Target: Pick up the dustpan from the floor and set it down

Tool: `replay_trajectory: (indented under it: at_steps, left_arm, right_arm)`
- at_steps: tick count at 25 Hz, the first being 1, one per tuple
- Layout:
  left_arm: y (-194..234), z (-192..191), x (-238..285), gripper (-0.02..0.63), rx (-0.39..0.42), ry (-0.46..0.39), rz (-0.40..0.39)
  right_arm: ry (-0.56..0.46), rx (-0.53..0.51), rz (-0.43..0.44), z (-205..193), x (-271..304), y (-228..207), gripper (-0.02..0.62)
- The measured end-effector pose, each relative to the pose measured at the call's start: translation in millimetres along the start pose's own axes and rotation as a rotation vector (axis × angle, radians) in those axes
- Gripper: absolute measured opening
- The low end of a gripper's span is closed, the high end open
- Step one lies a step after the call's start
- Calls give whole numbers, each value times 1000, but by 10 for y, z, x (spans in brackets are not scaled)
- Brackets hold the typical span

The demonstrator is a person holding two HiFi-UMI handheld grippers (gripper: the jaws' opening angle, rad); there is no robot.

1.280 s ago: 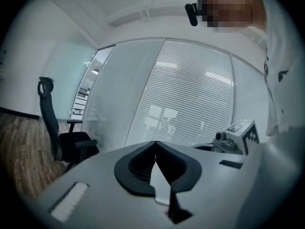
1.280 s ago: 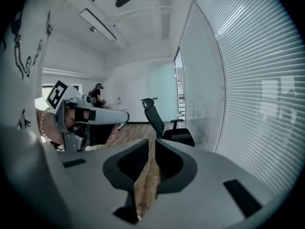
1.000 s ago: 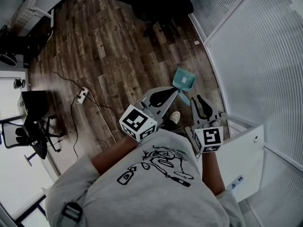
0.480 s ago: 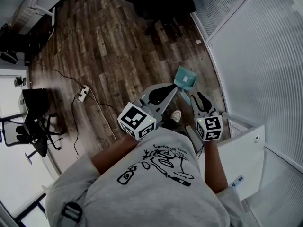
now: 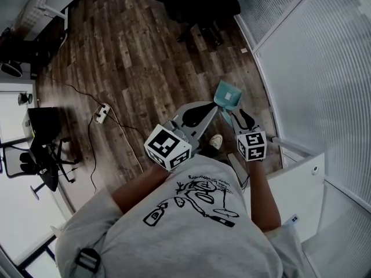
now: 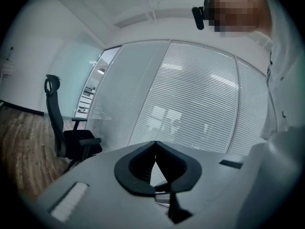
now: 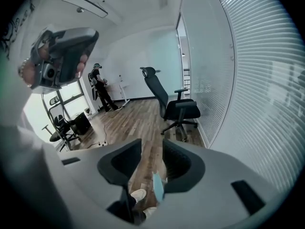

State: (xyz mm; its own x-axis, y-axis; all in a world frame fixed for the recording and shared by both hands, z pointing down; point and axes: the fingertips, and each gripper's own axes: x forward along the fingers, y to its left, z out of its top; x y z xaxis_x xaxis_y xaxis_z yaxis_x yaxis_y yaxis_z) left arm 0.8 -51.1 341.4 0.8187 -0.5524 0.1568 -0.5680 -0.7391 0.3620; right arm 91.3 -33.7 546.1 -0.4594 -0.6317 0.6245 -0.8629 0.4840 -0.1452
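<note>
A teal dustpan (image 5: 227, 94) stands on the wood floor by the glass wall, its handle running back toward my feet. My right gripper (image 5: 235, 113) hangs low over that handle. Its jaws are opening, and in the right gripper view a teal strip of the dustpan (image 7: 157, 187) shows low in the gap of the right gripper (image 7: 151, 144), close to the right jaw; the pads are not pressing on it. My left gripper (image 5: 212, 107) is held higher, beside the pan and pointing nearly level. In its own view the left gripper (image 6: 155, 143) is shut, tips together, on nothing.
A black office chair (image 5: 197, 4) stands on the floor beyond the dustpan. The blind-covered glass wall (image 5: 313, 68) runs along the right. A white cabinet (image 5: 295, 196) is at my right side. A power strip (image 5: 101, 116) with cable lies left. My shoe (image 5: 215, 142) is behind the pan.
My right gripper has sunk toward the dustpan's handle and its jaws have spread wider. The left gripper has stayed where it was.
</note>
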Motion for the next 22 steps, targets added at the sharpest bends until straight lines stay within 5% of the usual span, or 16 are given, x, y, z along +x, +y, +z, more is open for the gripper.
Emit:
replay_trajectory:
  at_steps: [22]
  left_arm:
    - [168, -56, -156, 2, -16, 7, 38]
  right_arm:
    - [193, 8, 43, -791, 529, 3, 147]
